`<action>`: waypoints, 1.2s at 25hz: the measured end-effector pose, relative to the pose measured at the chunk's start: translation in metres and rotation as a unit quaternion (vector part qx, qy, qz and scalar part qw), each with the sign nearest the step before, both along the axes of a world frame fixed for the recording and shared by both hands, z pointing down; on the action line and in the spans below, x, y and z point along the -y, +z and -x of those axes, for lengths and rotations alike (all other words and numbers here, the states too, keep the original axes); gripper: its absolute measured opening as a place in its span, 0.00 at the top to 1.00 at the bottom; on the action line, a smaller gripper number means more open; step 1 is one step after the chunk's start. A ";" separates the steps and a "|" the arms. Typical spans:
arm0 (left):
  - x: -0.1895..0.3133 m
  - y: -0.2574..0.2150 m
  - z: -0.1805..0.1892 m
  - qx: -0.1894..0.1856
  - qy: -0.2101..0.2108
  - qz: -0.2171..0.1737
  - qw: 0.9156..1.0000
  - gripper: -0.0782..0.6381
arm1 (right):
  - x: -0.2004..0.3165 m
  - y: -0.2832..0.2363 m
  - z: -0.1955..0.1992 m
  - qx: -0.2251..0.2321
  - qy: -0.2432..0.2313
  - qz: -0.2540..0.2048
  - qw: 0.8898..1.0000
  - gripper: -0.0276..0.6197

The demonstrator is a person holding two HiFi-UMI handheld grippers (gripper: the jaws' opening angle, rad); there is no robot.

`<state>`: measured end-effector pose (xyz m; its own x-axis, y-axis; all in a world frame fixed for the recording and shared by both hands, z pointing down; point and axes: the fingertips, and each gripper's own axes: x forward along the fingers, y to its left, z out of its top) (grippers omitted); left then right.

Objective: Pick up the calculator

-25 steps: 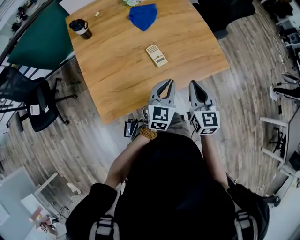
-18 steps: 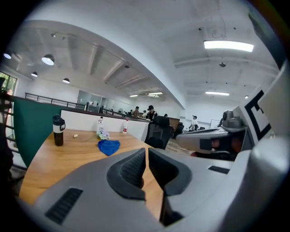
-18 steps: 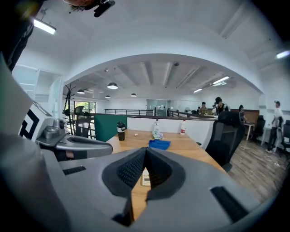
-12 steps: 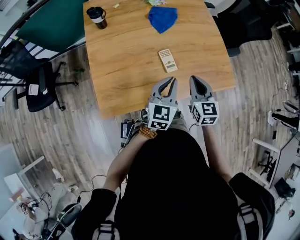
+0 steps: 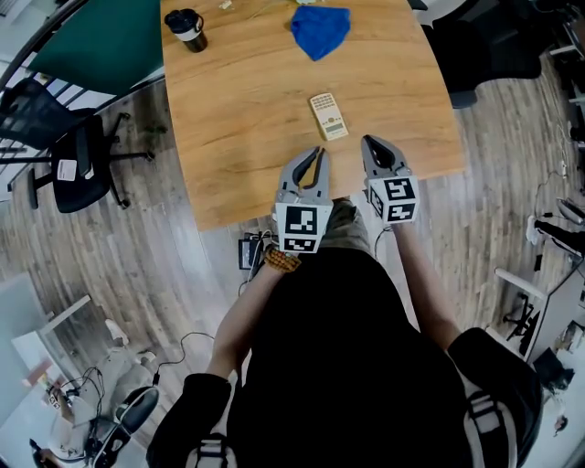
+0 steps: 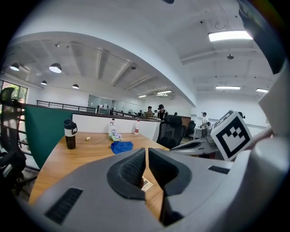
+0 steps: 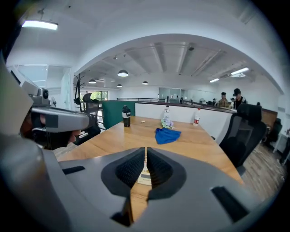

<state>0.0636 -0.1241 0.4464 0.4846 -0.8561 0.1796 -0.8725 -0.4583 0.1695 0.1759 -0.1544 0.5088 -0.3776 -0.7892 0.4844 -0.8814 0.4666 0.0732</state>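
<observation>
While the lidded mug [image 5: 186, 27] stands at the far left corner of the table [image 5: 228, 119], its cap hides whatever is inside. A small bottle [image 7: 196, 117] stands at the far edge, too small to show its fill. A blue cloth [image 5: 320, 30] lies crumpled at the far middle.

The calculator [image 5: 328, 116] lies flat on bare wood toward the near edge, well apart from the mug and the cloth, with open table on every side. Its long axis runs near to far, the far end leaning a little left.

Both tools reach over the near edge. The left tongs [image 5: 317, 151] are closed and empty, just near-left of the calculator. The right tongs [image 5: 368, 140] are closed too, gripping nothing, just to its near right. An office chair [image 5: 69, 164] stands off the table's left side.
</observation>
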 end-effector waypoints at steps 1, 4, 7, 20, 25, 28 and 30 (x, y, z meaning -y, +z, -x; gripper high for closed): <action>0.000 0.002 0.001 0.001 -0.002 0.002 1.000 0.84 | 0.002 0.002 0.001 0.006 0.000 0.004 1.000 0.92; -0.001 0.006 0.005 0.004 -0.007 0.007 1.000 0.84 | 0.007 0.008 0.004 0.012 -0.004 0.012 1.000 0.90; -0.002 0.009 0.008 0.006 -0.013 0.010 1.000 0.84 | 0.011 0.018 0.006 0.009 -0.011 0.019 1.000 0.87; 0.006 0.018 0.022 0.016 -0.033 0.022 0.999 0.84 | 0.027 0.082 0.007 -0.021 -0.027 0.073 0.997 0.78; 0.009 0.018 0.011 0.017 -0.024 0.021 0.999 0.84 | 0.036 0.111 0.007 -0.028 -0.016 0.101 0.994 0.69; 0.010 0.016 0.009 0.015 -0.022 0.019 0.999 0.84 | 0.037 0.129 0.015 -0.033 -0.022 0.123 0.992 0.66; 0.009 0.015 0.009 0.011 -0.025 0.021 0.999 0.84 | 0.037 0.141 0.018 -0.035 -0.026 0.139 0.989 0.63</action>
<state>0.0550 -0.1335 0.4618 0.4366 -0.8707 0.2263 -0.8979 -0.4063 0.1691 0.1584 -0.1915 0.6496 -0.3724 -0.6027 0.7057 -0.8528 0.5222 -0.0040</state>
